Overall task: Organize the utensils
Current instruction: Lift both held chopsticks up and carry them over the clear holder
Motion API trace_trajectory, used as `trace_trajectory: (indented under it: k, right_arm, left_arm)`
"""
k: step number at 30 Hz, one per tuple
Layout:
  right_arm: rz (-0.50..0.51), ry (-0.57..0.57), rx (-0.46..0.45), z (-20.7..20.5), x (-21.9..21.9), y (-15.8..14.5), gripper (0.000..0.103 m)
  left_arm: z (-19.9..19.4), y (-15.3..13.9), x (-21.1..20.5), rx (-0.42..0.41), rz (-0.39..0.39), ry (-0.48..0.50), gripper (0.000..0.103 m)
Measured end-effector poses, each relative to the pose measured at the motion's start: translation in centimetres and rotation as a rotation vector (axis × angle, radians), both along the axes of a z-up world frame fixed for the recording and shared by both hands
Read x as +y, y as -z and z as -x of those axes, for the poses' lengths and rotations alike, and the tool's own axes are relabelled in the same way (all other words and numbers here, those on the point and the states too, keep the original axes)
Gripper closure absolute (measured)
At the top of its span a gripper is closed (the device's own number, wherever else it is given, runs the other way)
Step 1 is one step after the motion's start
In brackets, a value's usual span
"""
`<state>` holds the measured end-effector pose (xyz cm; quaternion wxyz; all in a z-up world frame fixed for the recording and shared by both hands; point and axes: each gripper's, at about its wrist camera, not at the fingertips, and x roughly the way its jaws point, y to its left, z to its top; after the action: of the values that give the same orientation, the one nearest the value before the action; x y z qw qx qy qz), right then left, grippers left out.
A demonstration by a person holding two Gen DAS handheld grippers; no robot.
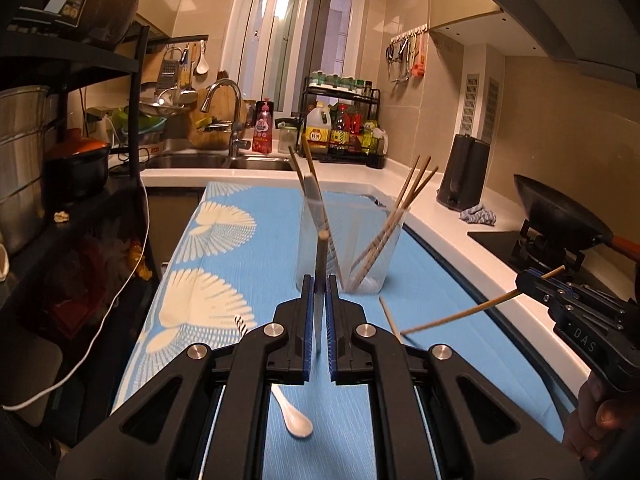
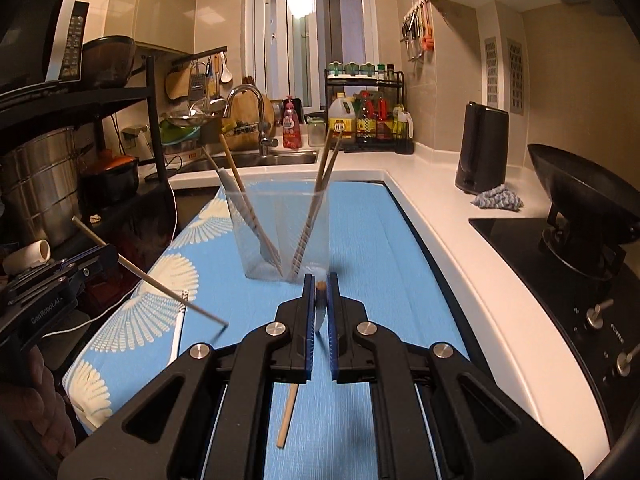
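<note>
A clear plastic cup [image 1: 372, 248] stands on the blue mat [image 1: 248, 200] and holds several chopsticks [image 1: 400, 208]; it also shows in the right wrist view [image 2: 280, 232]. My left gripper [image 1: 319, 292] is shut on a thin chopstick [image 1: 320, 256], held just before the cup; it shows at the left of the right wrist view [image 2: 96, 258]. My right gripper [image 2: 319, 288] is shut on a wooden chopstick [image 2: 320, 286], seen end on, and shows at the right of the left wrist view [image 1: 528, 280] with the chopstick [image 1: 460, 314]. A white spoon [image 1: 294, 420] and loose chopsticks [image 2: 288, 416] lie on the mat.
A sink and tap [image 1: 228, 120] lie beyond the mat. A bottle rack [image 1: 344, 124] stands at the back. A black kettle [image 1: 464, 172], a cloth [image 1: 478, 214] and a wok on the hob [image 1: 560, 216] are on the right counter. A black shelf with pots [image 1: 60, 152] is on the left.
</note>
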<state>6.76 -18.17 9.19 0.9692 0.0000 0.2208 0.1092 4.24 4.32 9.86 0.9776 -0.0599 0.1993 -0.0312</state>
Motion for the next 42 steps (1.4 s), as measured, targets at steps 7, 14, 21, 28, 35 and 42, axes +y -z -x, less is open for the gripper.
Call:
trace_trajectory:
  k: [7,14,21,28,35,42]
  right_arm:
    - [0.002,0.003,-0.043,-1.5,0.3,-2.7,0.097]
    - [-0.001,-0.02,-0.061,-3.2,0.9,-4.9,0.097]
    - [-0.023,-0.066,-0.079,-5.3,1.6,-8.1,0.097]
    - [-0.026,-0.076,-0.14,-8.6,2.4,-12.0,0.097]
    - [-0.071,-0.072,-0.214,-12.2,3.0,-16.3,0.097]
    - [-0.084,-0.061,-0.218,-16.5,4.1,-16.3,0.097]
  left_arm:
    - [-1.8,-3.6,0.8,-0.016,0.042,0.045,0.097]
    - [-3.4,-6.5,1.1,-0.004,0.073,0.097,0.097]
    - [-5.4,-9.1,1.3,0.041,0.097,0.141,0.097]
    - [-8.4,-13.4,1.5,0.012,0.098,0.166,0.097]
    - [-12.5,-17.2,0.9,-0.047,0.076,0.167,0.097]
    - [-17.8,-15.6,-0.6,0.007,0.022,0.152,0.097]
